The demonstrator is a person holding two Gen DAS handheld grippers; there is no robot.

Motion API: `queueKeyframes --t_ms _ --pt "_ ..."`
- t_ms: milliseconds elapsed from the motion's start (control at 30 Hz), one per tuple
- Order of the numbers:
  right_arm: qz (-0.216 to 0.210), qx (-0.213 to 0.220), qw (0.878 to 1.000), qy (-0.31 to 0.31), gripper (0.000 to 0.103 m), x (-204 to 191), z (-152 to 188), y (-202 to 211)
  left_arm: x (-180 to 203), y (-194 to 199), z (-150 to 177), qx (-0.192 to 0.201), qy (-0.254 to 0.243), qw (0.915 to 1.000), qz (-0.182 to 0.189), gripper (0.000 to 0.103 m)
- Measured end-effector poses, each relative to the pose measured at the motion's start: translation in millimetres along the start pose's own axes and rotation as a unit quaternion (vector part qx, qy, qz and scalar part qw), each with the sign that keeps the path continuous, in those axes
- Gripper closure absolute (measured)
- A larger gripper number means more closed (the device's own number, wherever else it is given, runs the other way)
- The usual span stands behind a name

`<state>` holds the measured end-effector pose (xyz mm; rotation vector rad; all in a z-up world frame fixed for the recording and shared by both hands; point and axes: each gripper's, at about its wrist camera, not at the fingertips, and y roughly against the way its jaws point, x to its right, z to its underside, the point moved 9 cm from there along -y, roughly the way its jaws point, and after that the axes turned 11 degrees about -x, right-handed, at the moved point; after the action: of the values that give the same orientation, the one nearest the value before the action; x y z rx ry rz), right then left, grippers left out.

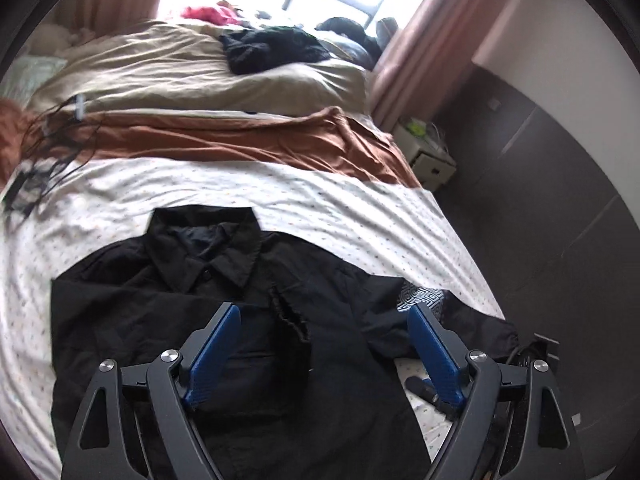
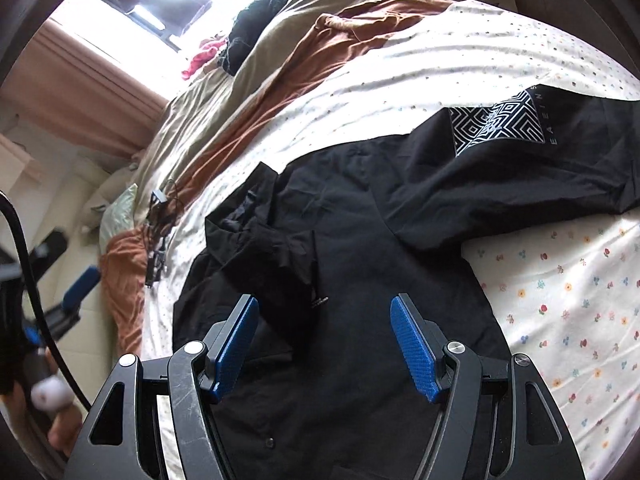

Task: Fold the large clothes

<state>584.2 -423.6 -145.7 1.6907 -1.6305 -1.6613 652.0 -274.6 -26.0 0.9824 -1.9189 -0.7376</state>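
Big bed with a white flower-dotted sheet (image 1: 320, 200), and the black collared button-up shirt (image 1: 224, 320) lies spread flat on it, collar up top. Both blue-padded grippers, left gripper (image 1: 322, 312) and right gripper (image 2: 324, 304), hover over it, jaws wide apart, gripping nothing.

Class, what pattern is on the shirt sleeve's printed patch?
White geometric diamonds on black patch, clearest in right wrist view.

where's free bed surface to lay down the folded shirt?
Bare dotted sheet between the black shirt collar and the brown blanket; more below its printed sleeve. Crowded: cables by the blanket, clothes pile near the window.
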Motion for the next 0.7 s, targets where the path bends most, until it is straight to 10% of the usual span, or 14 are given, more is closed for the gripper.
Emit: queueKeyframes --t_ms 700 --pt "0.099 0.007 0.979 0.180 0.033 -85 25 -76 -198 63 114 0.065 0.133 0.9811 -0.124 0.033"
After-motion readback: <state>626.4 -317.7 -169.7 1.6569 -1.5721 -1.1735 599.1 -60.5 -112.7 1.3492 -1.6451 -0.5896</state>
